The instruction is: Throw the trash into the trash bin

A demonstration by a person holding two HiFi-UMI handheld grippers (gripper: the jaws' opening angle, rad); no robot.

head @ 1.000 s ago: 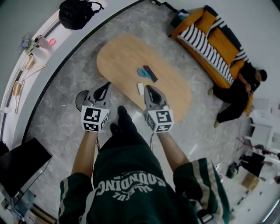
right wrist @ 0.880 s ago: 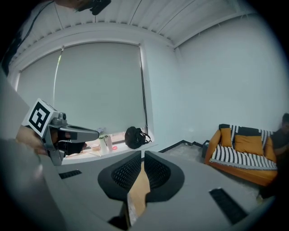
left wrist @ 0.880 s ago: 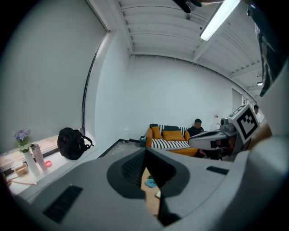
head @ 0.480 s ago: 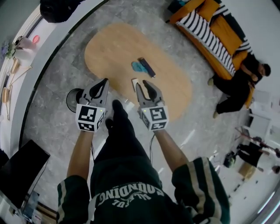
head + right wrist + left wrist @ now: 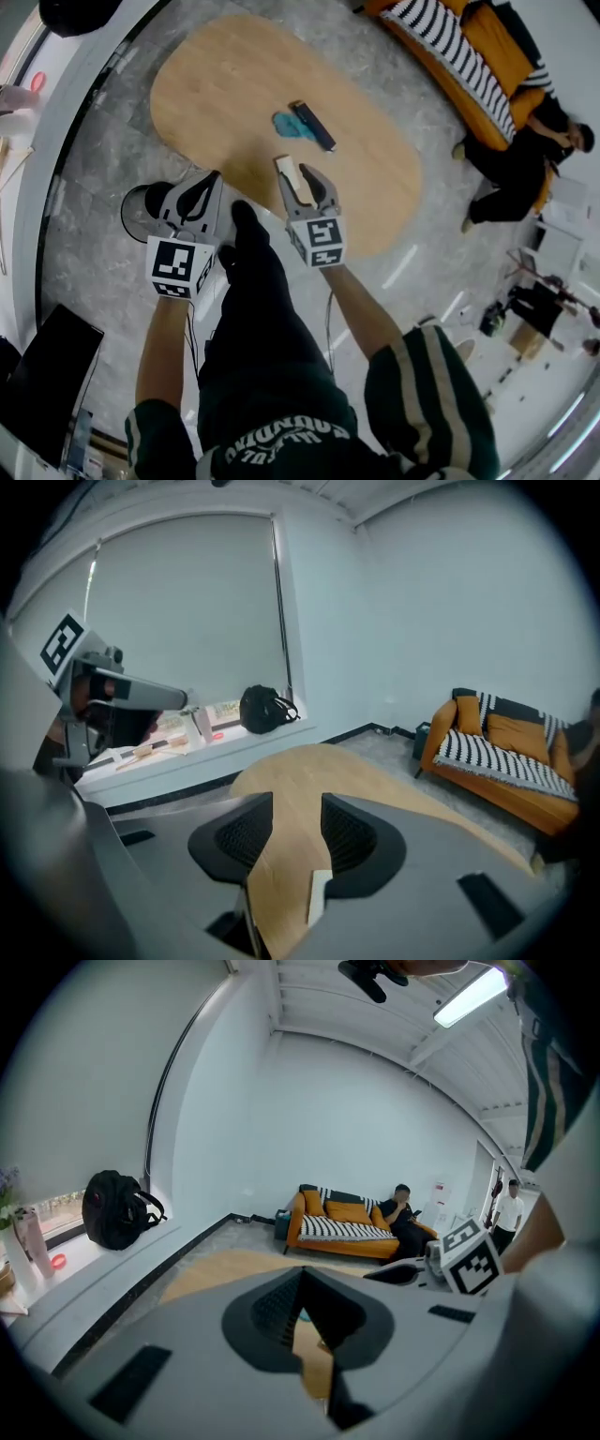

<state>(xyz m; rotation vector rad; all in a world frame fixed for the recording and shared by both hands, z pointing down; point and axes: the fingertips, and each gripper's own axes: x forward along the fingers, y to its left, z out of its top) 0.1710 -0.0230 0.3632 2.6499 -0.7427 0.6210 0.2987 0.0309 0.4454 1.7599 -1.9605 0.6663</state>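
An oval wooden table (image 5: 216,75) carries a crumpled blue scrap (image 5: 284,125), a dark bar-shaped object (image 5: 313,126) and a small white piece (image 5: 287,171). My right gripper (image 5: 298,174) hovers at the table's near edge, right over the white piece. Its jaws have just been opening and stand apart. In the right gripper view the white piece (image 5: 319,895) lies on the table under my right gripper (image 5: 295,808), not pressed by the pads. My left gripper (image 5: 208,178) is over the floor, its fingertips together. A black round trash bin (image 5: 138,210) sits just left of it.
An orange sofa with a striped blanket (image 5: 459,52) stands beyond the table, and a person in black (image 5: 525,159) sits at its end. A black backpack (image 5: 116,1209) rests on the window ledge. My own legs and feet (image 5: 246,246) are between the grippers.
Both grippers have sunk toward the table's near edge. The right jaws, shut a second ago, now stand apart over the white piece. The left gripper stays shut.
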